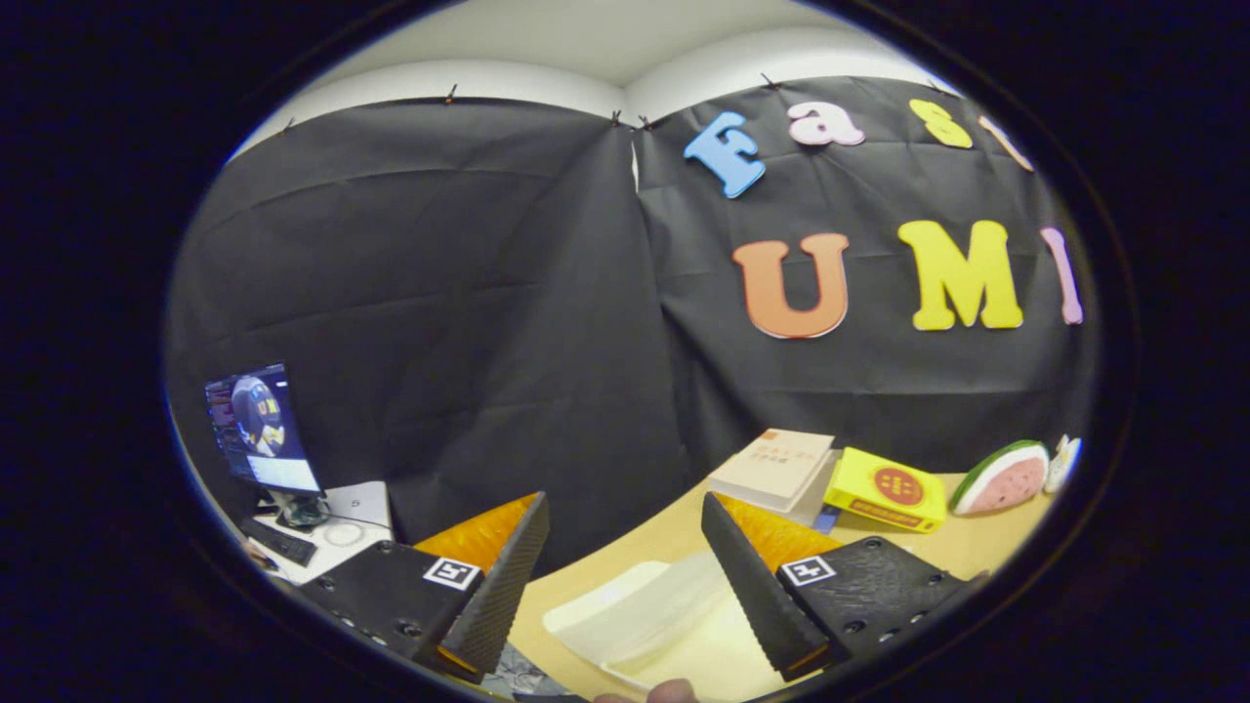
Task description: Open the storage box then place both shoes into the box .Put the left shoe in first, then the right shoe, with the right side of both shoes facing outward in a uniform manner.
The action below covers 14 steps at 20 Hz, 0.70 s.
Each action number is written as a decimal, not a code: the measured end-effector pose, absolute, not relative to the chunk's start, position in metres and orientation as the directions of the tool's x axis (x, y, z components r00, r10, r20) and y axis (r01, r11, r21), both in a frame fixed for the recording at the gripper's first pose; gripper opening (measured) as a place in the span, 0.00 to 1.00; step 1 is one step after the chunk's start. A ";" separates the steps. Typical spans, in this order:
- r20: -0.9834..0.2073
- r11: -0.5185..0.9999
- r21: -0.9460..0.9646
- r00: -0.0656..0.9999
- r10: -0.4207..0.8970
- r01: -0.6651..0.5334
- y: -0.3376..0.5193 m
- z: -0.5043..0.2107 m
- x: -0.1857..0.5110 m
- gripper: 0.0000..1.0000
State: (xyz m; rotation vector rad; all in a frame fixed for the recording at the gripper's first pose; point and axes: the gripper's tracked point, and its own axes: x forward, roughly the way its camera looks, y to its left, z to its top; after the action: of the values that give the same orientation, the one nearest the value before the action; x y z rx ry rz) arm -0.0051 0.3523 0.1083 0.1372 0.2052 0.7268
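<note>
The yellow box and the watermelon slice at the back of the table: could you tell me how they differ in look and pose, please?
The yellow box is flat and rectangular; the watermelon slice is a rounded wedge. The box is yellow with a red round mark; the slice is pink with a green rind. The box lies tilted against the books; the slice stands on its own. Both sit on the wooden table, beyond the open fingers of the hand-held gripper.

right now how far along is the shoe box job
Done: nothing I can confirm; no shoe is visible. In hand: the gripper is open and empty above a translucent white storage box part on the table; open or closed is unclear. Left: both shoes, left first.
</note>
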 end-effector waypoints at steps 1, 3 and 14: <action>-0.129 0.761 0.190 0.752 0.646 -0.621 0.334 0.108 -0.001 0.96; -0.117 0.799 0.180 0.794 0.597 -0.574 0.296 0.105 0.008 0.96; -0.193 0.961 0.116 0.943 0.271 -0.253 0.034 0.027 0.036 0.95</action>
State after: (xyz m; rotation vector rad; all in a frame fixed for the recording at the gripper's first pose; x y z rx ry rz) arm 0.0358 0.0342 0.0267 0.0898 0.2095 0.2673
